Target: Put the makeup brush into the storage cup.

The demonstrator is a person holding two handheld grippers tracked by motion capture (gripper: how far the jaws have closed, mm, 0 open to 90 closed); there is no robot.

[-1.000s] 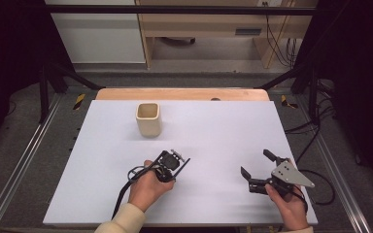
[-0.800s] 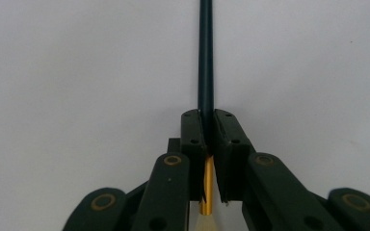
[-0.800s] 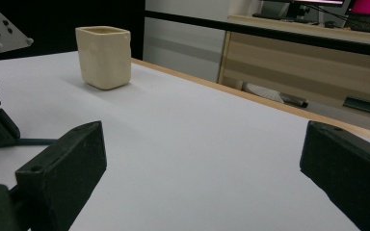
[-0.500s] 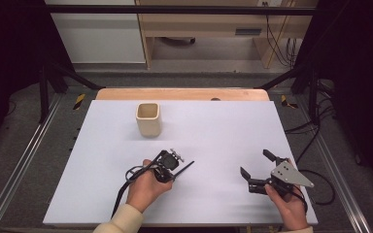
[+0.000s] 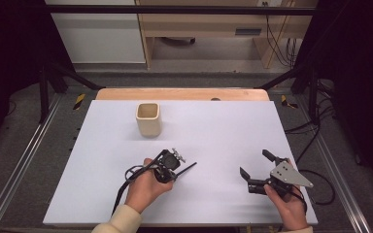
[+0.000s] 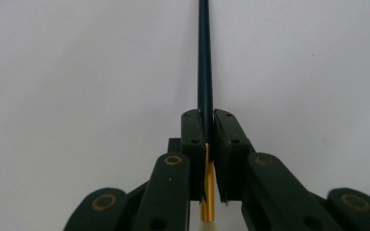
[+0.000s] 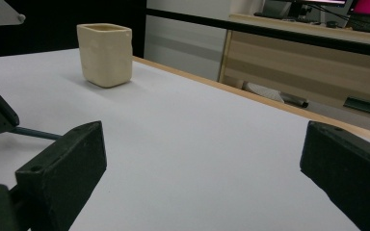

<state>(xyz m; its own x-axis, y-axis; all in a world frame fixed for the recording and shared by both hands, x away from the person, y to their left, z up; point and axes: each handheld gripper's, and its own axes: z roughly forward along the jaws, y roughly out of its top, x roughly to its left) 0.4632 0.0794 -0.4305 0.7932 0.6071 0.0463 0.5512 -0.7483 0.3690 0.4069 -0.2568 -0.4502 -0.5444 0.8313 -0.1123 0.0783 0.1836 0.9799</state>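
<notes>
Thin dark brush (image 6: 204,57) is clamped between the left gripper's (image 5: 171,164) jaws, pinched tight on it where the dark handle meets a gold ferrule; pale tip end shows below the jaws in the left gripper view. In the high view the handle sticks out of the gripper toward the right, low over the white table (image 5: 223,126), in the near half, a bit left of the middle. Can't tell if the free end touches the surface.

Left hand (image 5: 145,187) holds that gripper from the near edge, cream sleeve (image 5: 119,221) at the wrist, cable (image 5: 126,179) looping off to the left.

Right gripper (image 5: 256,170) sits near the near right corner, jaws spread wide, nothing between them. Grey three-cornered plate on top; right hand (image 5: 286,206) grips it from behind. Well apart from the left gripper.

Cream square cup (image 5: 148,119) stands upright in the far half, left of centre, well apart from both grippers. In the right gripper view the cup (image 7: 105,54) is at upper left, with the brush handle (image 7: 36,133) poking in at the left edge.

Wooden strip (image 5: 182,93) runs along the far edge.
</notes>
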